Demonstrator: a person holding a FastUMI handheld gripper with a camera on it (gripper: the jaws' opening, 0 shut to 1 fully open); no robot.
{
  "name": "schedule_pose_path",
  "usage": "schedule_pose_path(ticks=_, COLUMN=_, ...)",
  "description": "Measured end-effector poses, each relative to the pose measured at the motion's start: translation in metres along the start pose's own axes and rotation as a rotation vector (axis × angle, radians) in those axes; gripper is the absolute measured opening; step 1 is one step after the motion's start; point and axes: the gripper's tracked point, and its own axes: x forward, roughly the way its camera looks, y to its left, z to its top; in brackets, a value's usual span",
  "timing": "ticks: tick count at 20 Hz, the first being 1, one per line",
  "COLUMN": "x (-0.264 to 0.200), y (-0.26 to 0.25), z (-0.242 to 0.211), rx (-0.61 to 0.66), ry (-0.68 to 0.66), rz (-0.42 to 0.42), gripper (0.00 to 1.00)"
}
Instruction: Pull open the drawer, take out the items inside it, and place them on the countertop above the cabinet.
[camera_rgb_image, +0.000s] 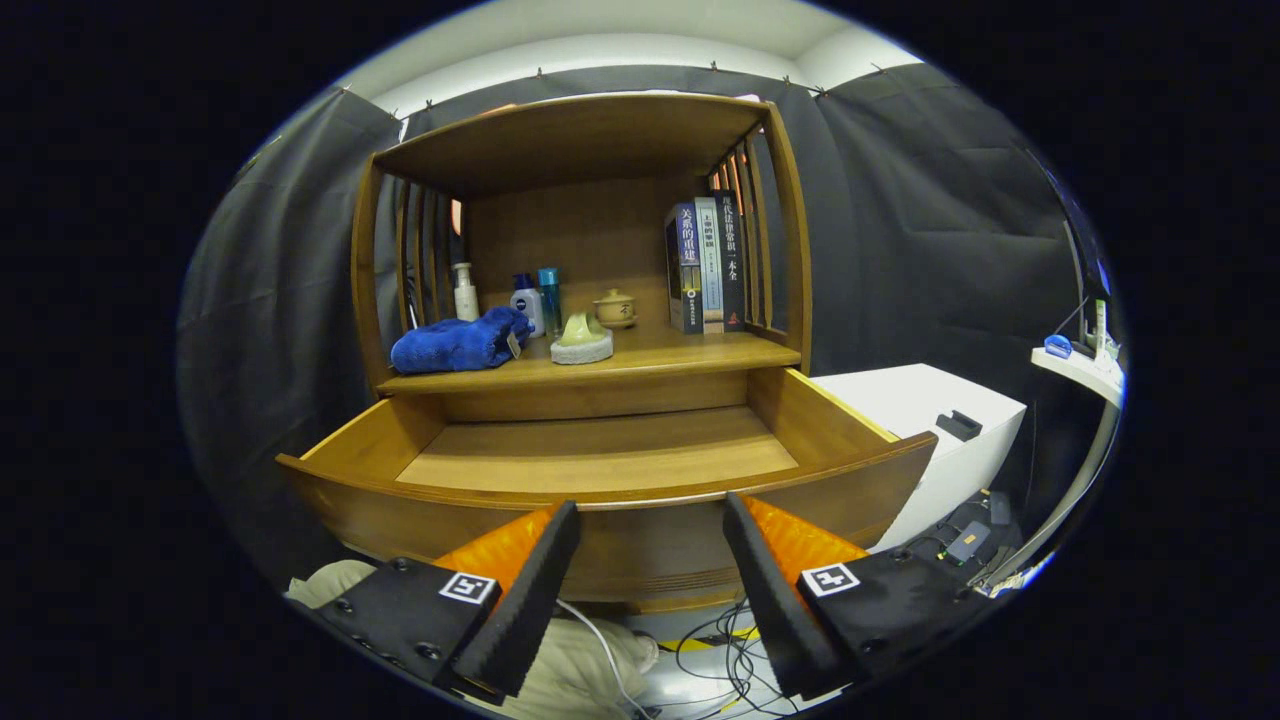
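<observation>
Gripper spread wide, holding nothing, fingers hovering just before drawer front. Cables on floor below. Drawer pulled open, interior bare wood. Beyond, on countertop: blue cloth, pale dish, bottles, small lidded pot, upright books. White box beside cabinet.
</observation>
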Motion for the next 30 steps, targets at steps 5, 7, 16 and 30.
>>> schedule_pose_path(ticks=5, x=0.01, y=-0.003, z=0.01, rx=-0.024, ry=-0.025, rz=-0.029, gripper=0.97)
schedule_pose_path(ticks=7, x=0.015, y=-0.004, z=0.012, rx=-0.04, ry=-0.025, rz=-0.015, gripper=0.96)
schedule_pose_path(ticks=16, x=0.055, y=0.0, z=0.029, rx=-0.019, ry=-0.019, rz=-0.031, gripper=0.96)
schedule_pose_path(ticks=30, x=0.155, y=0.009, z=0.06, rx=-0.04, ry=0.002, rz=-0.052, gripper=0.94)
